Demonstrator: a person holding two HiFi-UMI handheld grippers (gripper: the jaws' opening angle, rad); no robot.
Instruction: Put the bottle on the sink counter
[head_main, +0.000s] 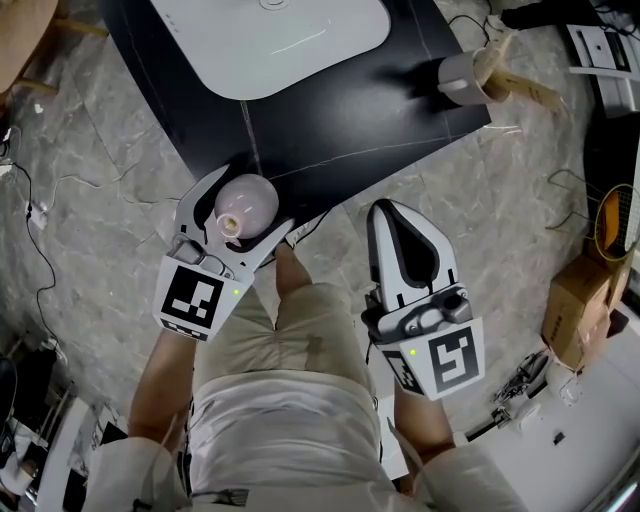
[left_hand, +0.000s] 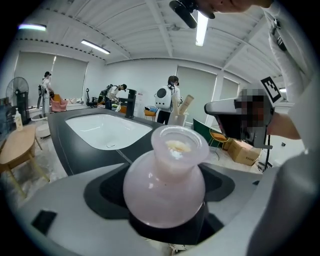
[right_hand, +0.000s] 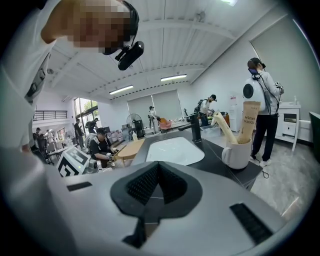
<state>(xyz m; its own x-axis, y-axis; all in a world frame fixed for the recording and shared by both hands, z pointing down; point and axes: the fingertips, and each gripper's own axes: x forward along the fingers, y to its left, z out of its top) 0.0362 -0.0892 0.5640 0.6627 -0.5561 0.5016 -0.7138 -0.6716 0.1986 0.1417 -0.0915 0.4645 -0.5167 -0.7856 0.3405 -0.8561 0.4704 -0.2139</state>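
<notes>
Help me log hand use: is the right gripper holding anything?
No, the right gripper has its jaws closed together with nothing between them; the bottle is in the left gripper.

Just one bit of print to read here.
The tall tan cardboard packet (right_hand: 249, 120) standing in the white ceramic mug (right_hand: 236, 155) carries vertical lettering: "TOOTH BRUSH".

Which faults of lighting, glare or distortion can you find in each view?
Head view: sharp, evenly lit; a thin glare streak on the white basin, and the cup throws a shadow onto the dark counter. Left gripper view: fisheye bends the ceiling, corners go black, the ceiling light blows out, the near bottle looks soft. Right gripper view: same bending and black corners.
</notes>
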